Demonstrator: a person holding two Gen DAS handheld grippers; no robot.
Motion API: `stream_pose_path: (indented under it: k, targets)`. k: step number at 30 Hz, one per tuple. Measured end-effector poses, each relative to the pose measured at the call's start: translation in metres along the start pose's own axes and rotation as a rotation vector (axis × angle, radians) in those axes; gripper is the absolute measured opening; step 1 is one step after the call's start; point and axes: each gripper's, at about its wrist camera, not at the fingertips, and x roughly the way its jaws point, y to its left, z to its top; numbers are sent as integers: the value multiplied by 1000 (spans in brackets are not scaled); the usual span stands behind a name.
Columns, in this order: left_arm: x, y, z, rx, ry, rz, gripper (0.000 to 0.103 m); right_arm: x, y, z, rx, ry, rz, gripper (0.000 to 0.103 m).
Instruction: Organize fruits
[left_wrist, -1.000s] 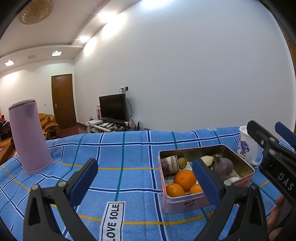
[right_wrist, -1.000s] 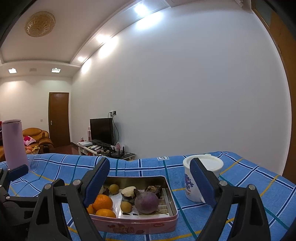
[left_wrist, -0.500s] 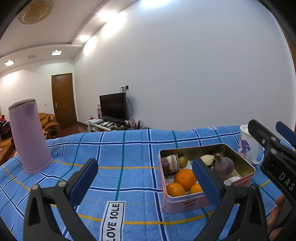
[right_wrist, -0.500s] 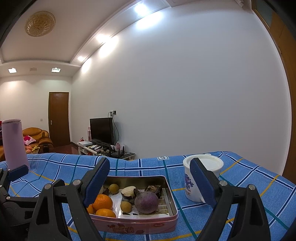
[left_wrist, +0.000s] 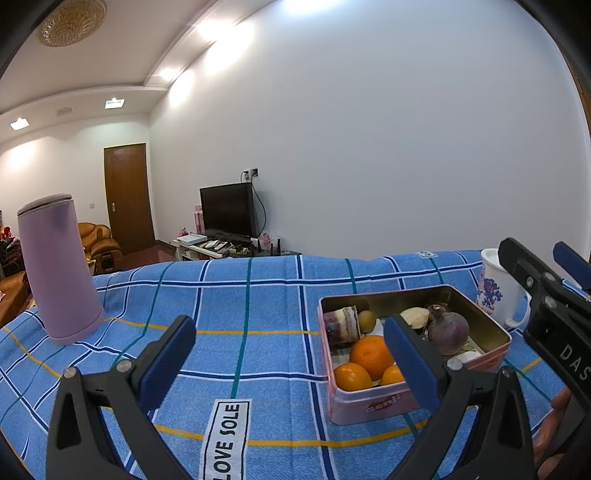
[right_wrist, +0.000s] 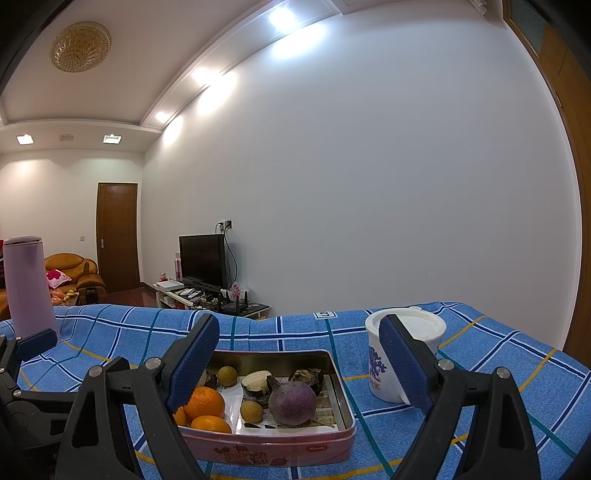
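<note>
A: Where's your fruit?
B: All in the pink tin (right_wrist: 280, 448) on the blue cloth (left_wrist: 258, 295): oranges (right_wrist: 204, 402) at one end, purple round one (right_wrist: 291, 403) at the other. Sorted already or not, can't tell.
A: Your claws?
B: Left gripper (left_wrist: 288, 363) and right gripper (right_wrist: 299, 365) both spread wide, holding nothing, touching nothing, hovering near the tin. Mug (right_wrist: 384, 373) stands just beside it.

The left gripper (left_wrist: 288, 363) hangs above the cloth-covered table with its blue-padded jaws spread wide and nothing between them. The right gripper (right_wrist: 299, 363) hovers alongside at the same height, jaws equally wide, also holding nothing.
</note>
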Motion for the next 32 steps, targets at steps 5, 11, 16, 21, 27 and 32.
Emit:
stream_pose_path:
  k: [5,11,16,21,27,32]
  targets:
    - [0,2,-1,-3,2,10,103,0,0,0,2,1,-2,89]
    - [2,3,0,-8,19,2,103,0,-1,0,2,2,-3,89]
    - [3,2,0,-3,24,1,103,1,-2,0,3,6,-6,89]
    - [6,6,0,-23,47,-21,103,1,-2,2,3,10,-10,89]
    - [8,5,0,-18,48,-33,103,3,-2,2,5,17,-11,89]
    - [9,5,0,-22,55,-22,103,5,-2,3,8,22,-15,89]
